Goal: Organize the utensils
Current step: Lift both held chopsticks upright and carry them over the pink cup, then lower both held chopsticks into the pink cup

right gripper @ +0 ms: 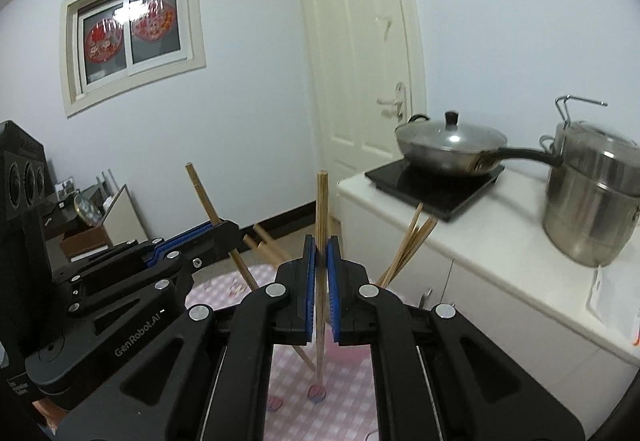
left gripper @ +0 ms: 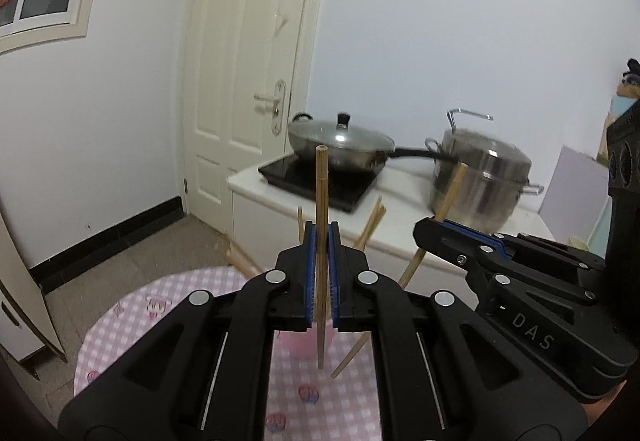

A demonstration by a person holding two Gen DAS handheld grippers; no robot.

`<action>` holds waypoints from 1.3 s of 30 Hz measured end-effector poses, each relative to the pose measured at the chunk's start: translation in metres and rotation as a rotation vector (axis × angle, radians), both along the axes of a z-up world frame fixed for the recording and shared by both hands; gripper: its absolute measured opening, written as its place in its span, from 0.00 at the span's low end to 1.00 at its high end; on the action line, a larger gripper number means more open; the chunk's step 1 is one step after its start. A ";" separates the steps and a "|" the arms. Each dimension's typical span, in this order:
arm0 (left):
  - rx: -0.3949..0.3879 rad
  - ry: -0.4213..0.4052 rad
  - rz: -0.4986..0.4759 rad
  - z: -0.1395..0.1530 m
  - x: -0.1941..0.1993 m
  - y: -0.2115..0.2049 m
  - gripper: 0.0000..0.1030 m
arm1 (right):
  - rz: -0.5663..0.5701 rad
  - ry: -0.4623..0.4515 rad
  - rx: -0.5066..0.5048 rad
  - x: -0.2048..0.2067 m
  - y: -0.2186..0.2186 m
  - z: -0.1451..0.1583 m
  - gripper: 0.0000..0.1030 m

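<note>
My left gripper is shut on a wooden chopstick that stands nearly upright between its blue pads. To its right, my right gripper is shut on a second, tilted chopstick. The right wrist view shows the right gripper clamped on its upright chopstick, with the left gripper and its chopstick at the left. Both held sticks hang above a pink cup, mostly hidden behind the jaws. Several more chopsticks lean out of it.
The cup stands on a round table with a pink checked cloth. Beyond it is a white counter bearing a black hob, a lidded wok and a steel pot. A cream door is behind.
</note>
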State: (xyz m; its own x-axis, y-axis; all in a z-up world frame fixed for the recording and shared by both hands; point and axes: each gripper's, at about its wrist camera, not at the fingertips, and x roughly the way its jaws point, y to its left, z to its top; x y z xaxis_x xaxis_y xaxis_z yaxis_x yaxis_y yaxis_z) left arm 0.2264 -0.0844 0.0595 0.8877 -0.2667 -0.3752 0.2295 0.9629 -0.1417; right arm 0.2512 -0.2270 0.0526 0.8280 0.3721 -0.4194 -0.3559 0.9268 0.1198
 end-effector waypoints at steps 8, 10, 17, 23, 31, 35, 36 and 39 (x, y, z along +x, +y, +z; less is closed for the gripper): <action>-0.046 -0.110 0.047 0.021 0.014 0.002 0.06 | -0.054 -0.106 0.009 0.013 -0.006 0.016 0.04; -0.046 -0.131 0.054 0.023 0.019 0.001 0.06 | -0.063 -0.129 0.010 0.018 -0.006 0.017 0.04; -0.035 -0.124 0.046 0.002 0.043 -0.006 0.06 | -0.068 -0.128 -0.005 0.035 -0.001 0.006 0.04; -0.028 -0.168 0.051 -0.009 0.047 -0.007 0.06 | -0.065 -0.101 -0.010 0.046 -0.001 -0.006 0.04; -0.056 -0.209 0.066 -0.004 0.048 -0.003 0.06 | -0.066 -0.083 -0.004 0.051 -0.001 -0.011 0.04; -0.036 -0.200 0.069 -0.016 0.051 -0.007 0.06 | -0.060 -0.064 -0.006 0.053 0.000 -0.018 0.04; -0.034 -0.205 0.070 -0.020 0.051 -0.007 0.06 | -0.059 -0.061 -0.008 0.054 0.000 -0.019 0.04; -0.039 -0.208 0.065 -0.020 0.049 -0.005 0.06 | -0.056 -0.045 -0.018 0.055 0.001 -0.025 0.04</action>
